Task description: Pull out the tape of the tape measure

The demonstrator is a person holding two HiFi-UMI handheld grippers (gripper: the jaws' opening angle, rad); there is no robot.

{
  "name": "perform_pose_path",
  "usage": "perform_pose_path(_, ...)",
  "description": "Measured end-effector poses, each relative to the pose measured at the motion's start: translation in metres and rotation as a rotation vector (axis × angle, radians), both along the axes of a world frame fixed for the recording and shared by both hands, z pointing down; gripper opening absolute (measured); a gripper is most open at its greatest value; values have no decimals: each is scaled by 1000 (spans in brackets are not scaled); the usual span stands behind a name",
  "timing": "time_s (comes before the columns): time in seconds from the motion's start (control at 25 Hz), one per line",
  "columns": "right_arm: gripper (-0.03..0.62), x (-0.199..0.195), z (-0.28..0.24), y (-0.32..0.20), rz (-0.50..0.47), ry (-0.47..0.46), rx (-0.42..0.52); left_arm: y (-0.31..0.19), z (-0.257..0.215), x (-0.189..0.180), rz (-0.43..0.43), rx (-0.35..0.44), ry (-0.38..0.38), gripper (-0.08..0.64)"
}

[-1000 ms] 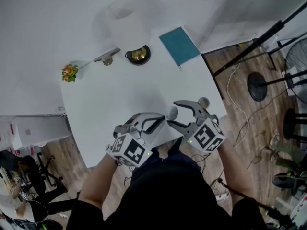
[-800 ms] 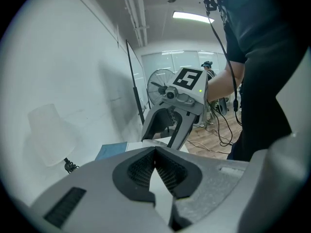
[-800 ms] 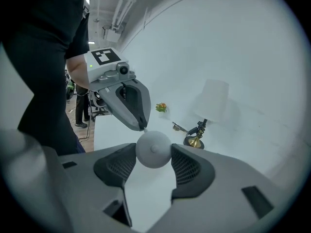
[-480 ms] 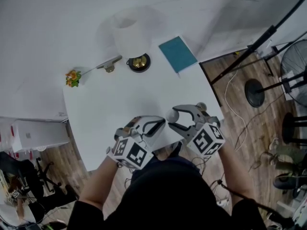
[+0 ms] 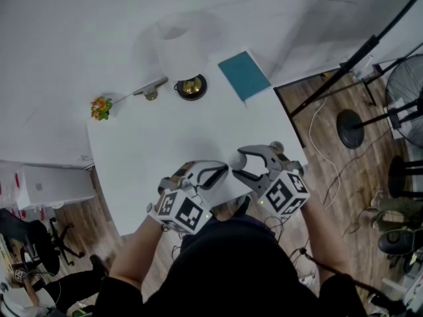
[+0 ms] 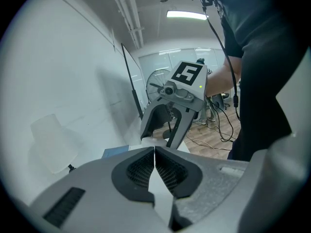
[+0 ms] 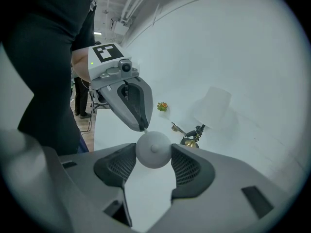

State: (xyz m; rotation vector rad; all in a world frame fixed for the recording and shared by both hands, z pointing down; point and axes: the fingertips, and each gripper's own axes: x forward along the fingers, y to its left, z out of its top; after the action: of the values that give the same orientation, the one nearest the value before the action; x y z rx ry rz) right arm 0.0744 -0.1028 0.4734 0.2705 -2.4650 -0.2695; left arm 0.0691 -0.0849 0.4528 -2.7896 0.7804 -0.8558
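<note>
The tape measure (image 7: pixel 153 149) is a small round pale-grey case with a button in its middle. My right gripper (image 7: pixel 153 155) is shut on it, one pad on each side. In the head view the tape measure (image 5: pixel 237 157) hangs over the near edge of the white table (image 5: pixel 152 144), inside the right gripper (image 5: pixel 236 163). My left gripper (image 5: pixel 226 169) is shut, and in the right gripper view its tips (image 7: pixel 143 128) touch the case's rim. Whether they pinch the tape's end is hidden. The left gripper (image 6: pixel 154 152) has its pads pressed together, and no tape shows drawn out.
At the table's far side stand a white-shaded lamp (image 5: pixel 182 41) on a brass base (image 5: pixel 192 86), a teal book (image 5: pixel 245 76), a small flower (image 5: pixel 100 106) and a metal clip (image 5: pixel 151 90). Stands, cables and a fan (image 5: pixel 406 88) crowd the floor to the right.
Both grippers stay tip to tip at the table's near edge. The head view has shifted a little, and the right jaws look slightly narrower around the case.
</note>
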Motion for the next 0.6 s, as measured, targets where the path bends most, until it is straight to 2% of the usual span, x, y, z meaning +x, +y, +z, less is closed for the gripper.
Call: perform_pose_path(0.6,232,-2,1,8,-9,4,5,5,3,1,-6,-7,-11,8)
